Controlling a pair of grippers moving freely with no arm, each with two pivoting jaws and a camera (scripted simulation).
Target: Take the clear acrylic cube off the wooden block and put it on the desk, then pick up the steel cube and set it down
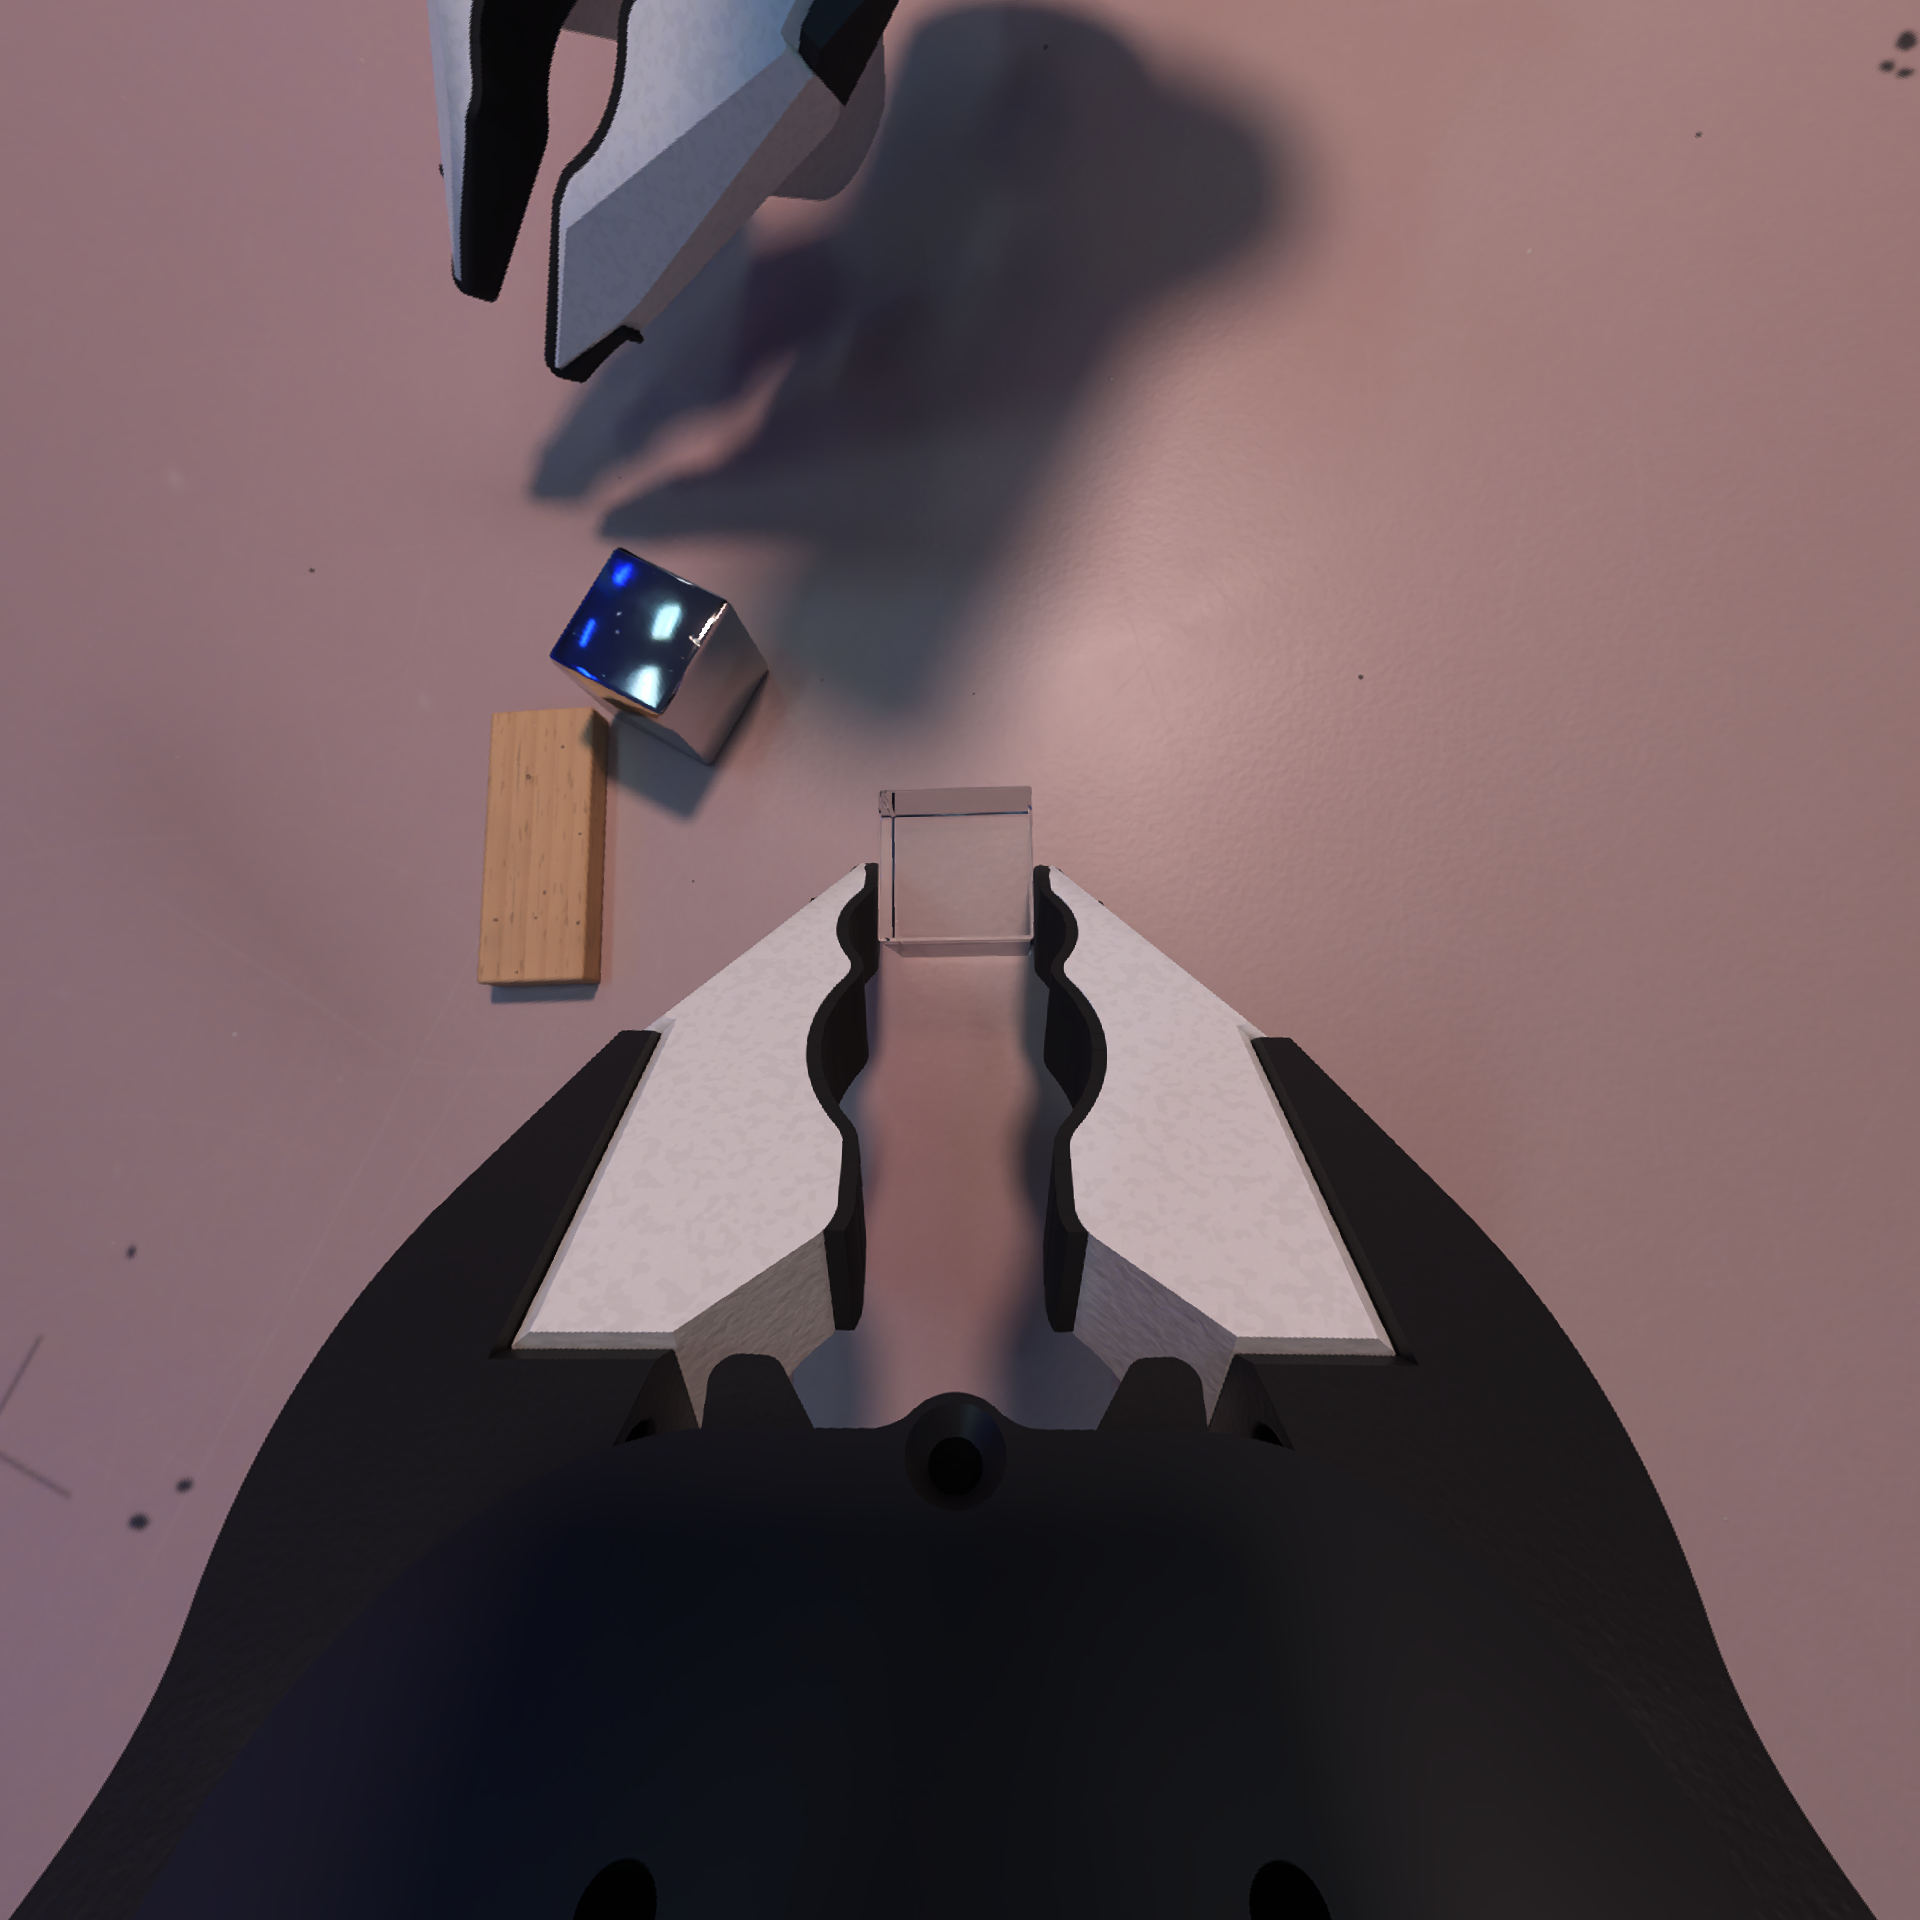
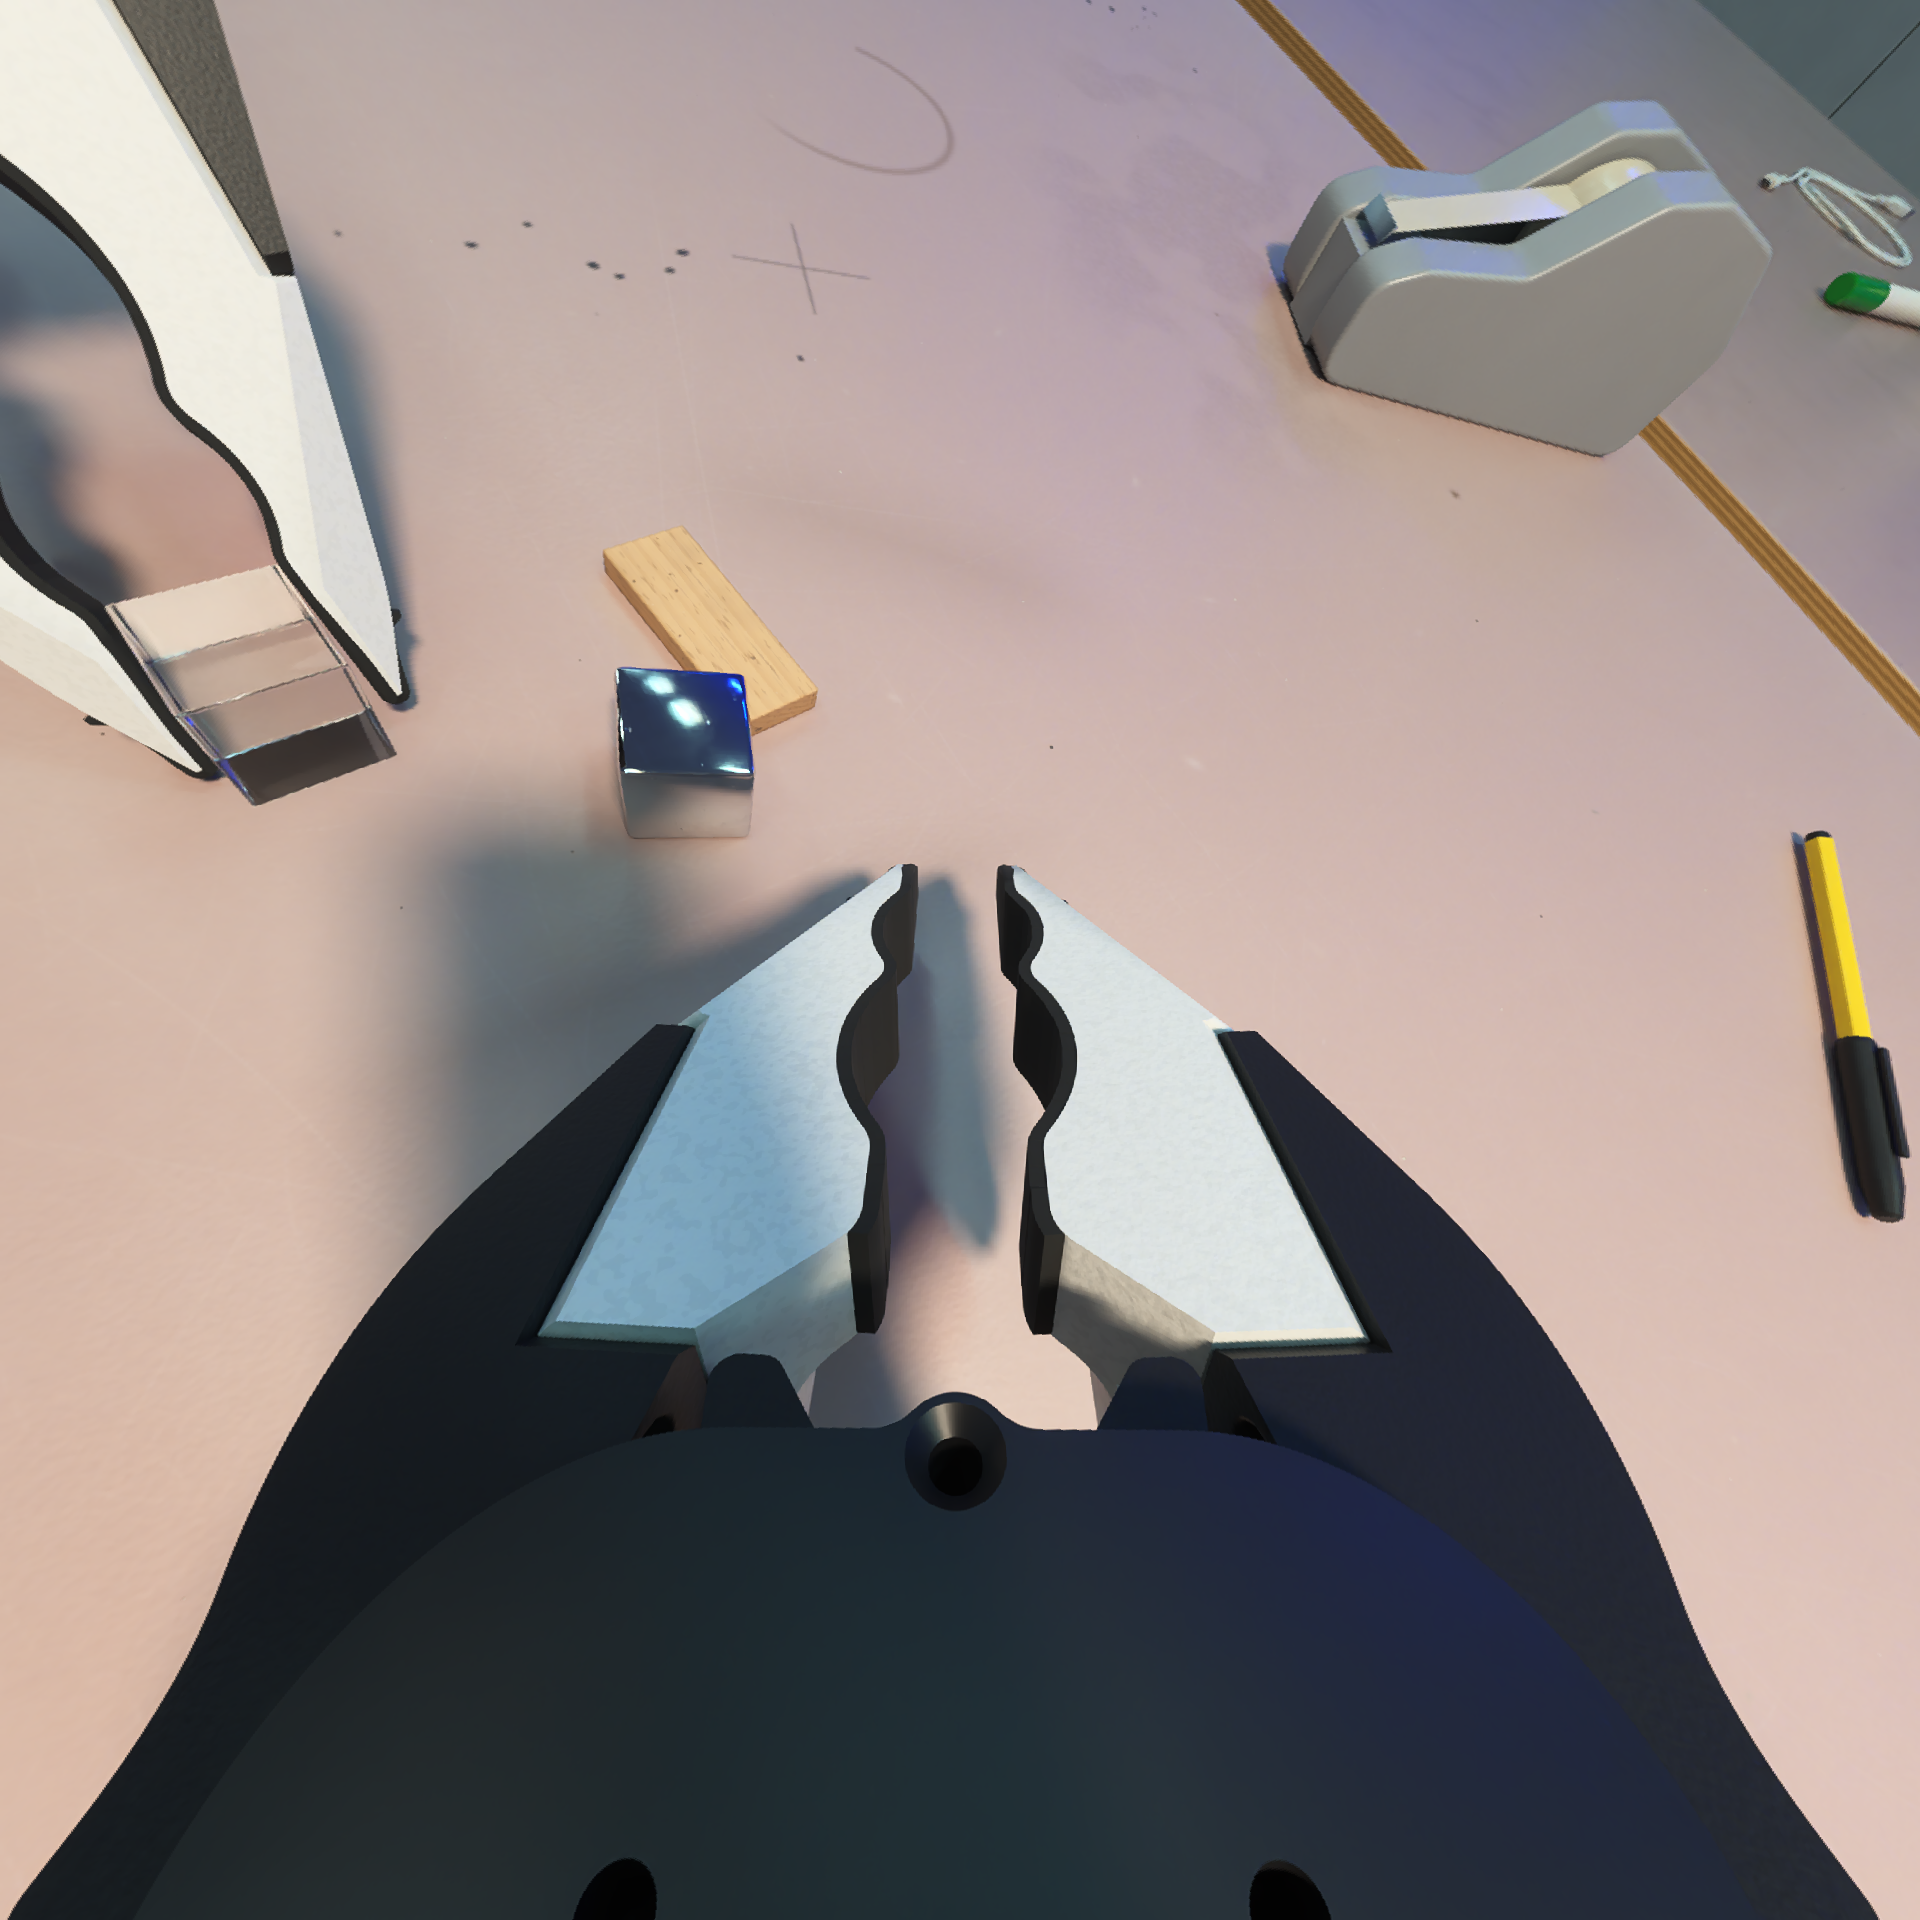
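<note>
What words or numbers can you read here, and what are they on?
None: no words, numbers or labels can be read anywhere.
The desk has only pen scribbles and dots, not readable writing.
The steel cube, wooden block, clear acrylic cube, tape dispenser and yellow pen show no writing.

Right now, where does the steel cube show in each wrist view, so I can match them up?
Left wrist view: steel cube left of centre, beyond the wooden block.
Right wrist view: steel cube left of centre, ahead of the fingertips.
Shared landmark: the wooden block, right beside it.
</note>
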